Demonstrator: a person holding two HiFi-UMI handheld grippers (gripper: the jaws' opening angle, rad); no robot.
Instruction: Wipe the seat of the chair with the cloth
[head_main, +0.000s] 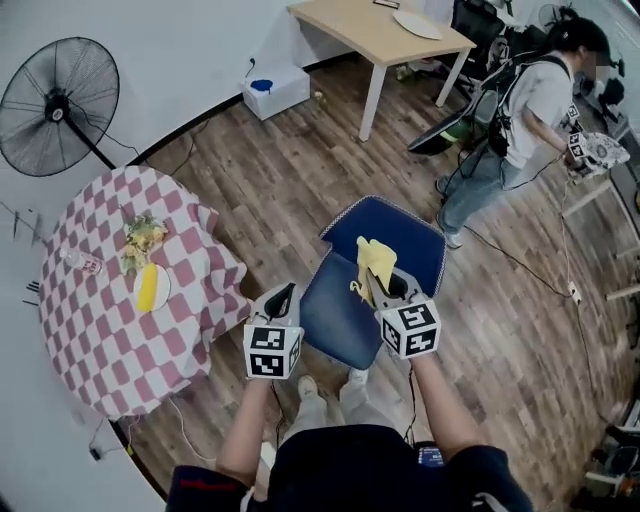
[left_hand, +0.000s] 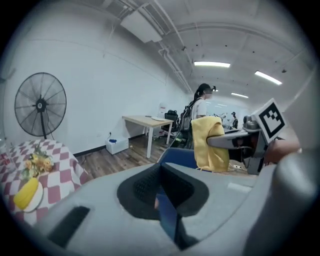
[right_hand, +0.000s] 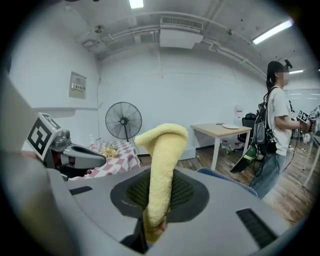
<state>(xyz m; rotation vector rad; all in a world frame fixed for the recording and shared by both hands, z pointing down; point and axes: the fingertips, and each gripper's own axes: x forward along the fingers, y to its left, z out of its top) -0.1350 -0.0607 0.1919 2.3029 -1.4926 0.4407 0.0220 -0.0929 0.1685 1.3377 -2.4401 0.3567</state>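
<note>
Directly below the tips of both pairs of jaws, a blue office chair (head_main: 340, 318) is standing on the wood floor (head_main: 270, 170), its seat lying under them and its backrest rising just beyond. Off to the left of the left gripper (head_main: 283, 298), a round table (head_main: 95, 350) under a pink-and-white checked tablecloth is sitting near. Farther out on that side, a black pedestal fan (head_main: 58, 105) is standing by the white wall. Well ahead of the jaws, a white box (head_main: 277, 92) is resting against that wall, and a light wooden table (head_main: 372, 35) is standing past it. Far to the right of the right gripper (head_main: 384, 285), a person (head_main: 522, 110) wearing a backpack is standing.

The left gripper's jaws are pressing together with nothing gripped. The right gripper's jaws are clamping the yellow cloth (right_hand: 162, 165), which is sticking up out of them and folding over at its top, held above the seat.

On the round table, a white plate (head_main: 161, 287) is carrying an oblong yellow item (head_main: 147, 288), with a bunch of flowers (head_main: 143, 238) lying just beyond it. On the wooden table, a pale dish (head_main: 417, 25) is lying.
</note>
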